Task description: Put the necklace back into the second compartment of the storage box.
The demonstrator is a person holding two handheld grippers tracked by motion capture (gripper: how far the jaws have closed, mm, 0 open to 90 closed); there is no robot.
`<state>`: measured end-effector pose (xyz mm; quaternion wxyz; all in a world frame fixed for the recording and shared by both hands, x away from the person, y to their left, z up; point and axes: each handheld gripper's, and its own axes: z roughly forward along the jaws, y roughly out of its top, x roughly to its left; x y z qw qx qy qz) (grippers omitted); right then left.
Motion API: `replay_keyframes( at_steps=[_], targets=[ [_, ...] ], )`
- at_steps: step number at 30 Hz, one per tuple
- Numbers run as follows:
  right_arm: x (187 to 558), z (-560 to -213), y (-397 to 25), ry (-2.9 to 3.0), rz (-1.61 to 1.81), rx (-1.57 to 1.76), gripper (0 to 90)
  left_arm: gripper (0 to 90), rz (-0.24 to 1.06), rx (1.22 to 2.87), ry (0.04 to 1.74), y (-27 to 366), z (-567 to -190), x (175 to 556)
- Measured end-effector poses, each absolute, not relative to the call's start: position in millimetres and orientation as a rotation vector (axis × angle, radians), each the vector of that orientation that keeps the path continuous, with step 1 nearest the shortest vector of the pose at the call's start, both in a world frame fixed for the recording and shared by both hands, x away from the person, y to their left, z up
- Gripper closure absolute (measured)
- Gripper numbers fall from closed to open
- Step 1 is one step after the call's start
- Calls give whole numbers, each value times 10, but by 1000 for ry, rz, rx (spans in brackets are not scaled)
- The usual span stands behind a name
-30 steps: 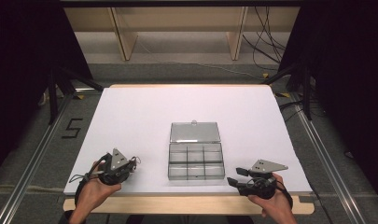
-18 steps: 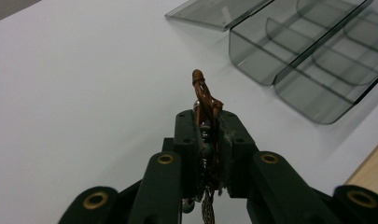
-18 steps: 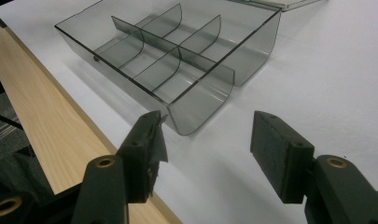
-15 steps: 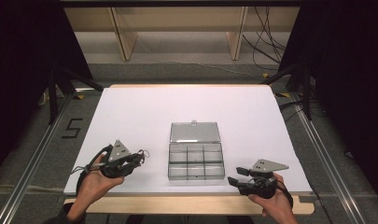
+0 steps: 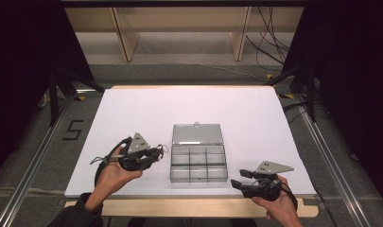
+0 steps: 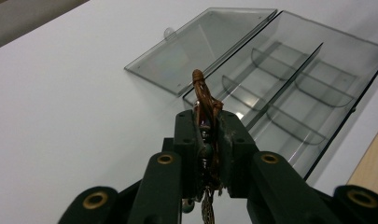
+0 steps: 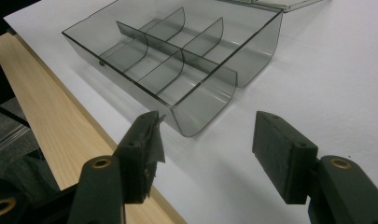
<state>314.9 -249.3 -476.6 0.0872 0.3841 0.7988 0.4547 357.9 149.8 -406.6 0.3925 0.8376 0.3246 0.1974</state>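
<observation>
A clear smoky compartment box (image 5: 171,163) lies near the table's front middle, its lid (image 5: 197,134) flat open behind it and its cells bare. My left gripper (image 5: 159,152) hovers just left of the box, shut on a small brown cord-wrapped trinket (image 6: 203,91) with a thin metal chain hanging below. In the left gripper view the box (image 6: 289,100) and lid (image 6: 200,46) lie beyond the gripper (image 6: 206,126). My right gripper (image 5: 238,178) rests at the front right, open and holding nothing. In the right gripper view that gripper (image 7: 207,140) faces the box's near corner (image 7: 200,105).
The white table top (image 5: 132,109) ends in a wooden front edge (image 7: 51,116) close under both hands. Shelving legs and cables stand on the floor beyond the far edge. Metal rails run along both sides of the table.
My left hand has lifted and moved forward and right, bringing its gripper and the trinket close to the box's left side. The right gripper has stayed put.
</observation>
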Motion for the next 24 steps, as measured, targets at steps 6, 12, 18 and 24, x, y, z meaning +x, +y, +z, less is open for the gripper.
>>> replay_keyframes(
  at_steps=[6,12,18,24],
  targets=[
    [3158,-4769,-2511,2366,1338,1162,375,781,473,2133,778,1261,-4002,3654],
    [3171,-4788,-2513,2365,1337,1184,308,781,449,2149,750,1083,-4001,3736],
    [3189,-4800,-2510,2360,1335,1219,261,780,430,2154,730,919,-3986,3802],
    [3180,-4795,-2509,2357,1386,1203,246,781,413,2160,718,773,-3976,3868]
  ],
)
